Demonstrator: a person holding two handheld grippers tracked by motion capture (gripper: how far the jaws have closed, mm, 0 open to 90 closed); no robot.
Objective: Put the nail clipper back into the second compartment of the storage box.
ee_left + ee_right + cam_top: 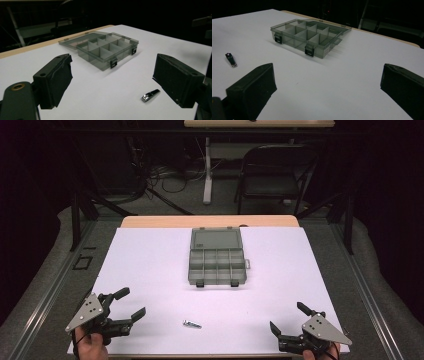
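Nail clipper (192,324): one, lying flat on the white bench (150,265) near its near edge, about midway between my two claws and touching neither. One grey compartment box (218,263) sits toward the far edge, its lid laid open behind it, with two black latches on its front wall. My left claw (127,306) rests by the near left corner, jaws wide apart with nothing between them. My right claw (286,317) rests by the near right corner, jaws likewise apart and empty.

Dim room, grey carpeted floor (45,265), black folding chair (272,172) and tangled cables (165,175) beyond the white-topped table (150,265)
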